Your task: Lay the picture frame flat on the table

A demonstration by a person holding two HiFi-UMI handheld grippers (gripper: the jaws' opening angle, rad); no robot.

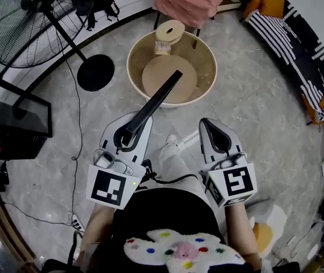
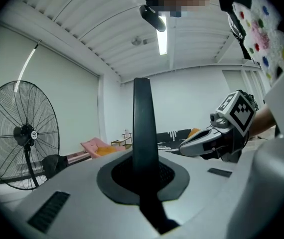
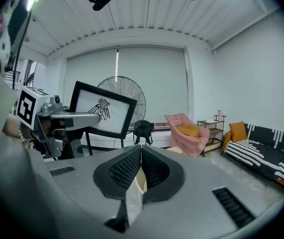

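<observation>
Black picture frame (image 1: 153, 103), pinched by one edge between the pads of the left gripper (image 1: 127, 135), held in the air near the round table (image 1: 212, 53). Right gripper (image 1: 212, 128) alongside, jaws pressed together, empty.

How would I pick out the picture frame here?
Start at the round table before the pink armchair. Nearer the person, the left gripper clamps the picture frame. It alone is a thin black-edged panel, with a bird drawn on white.
</observation>
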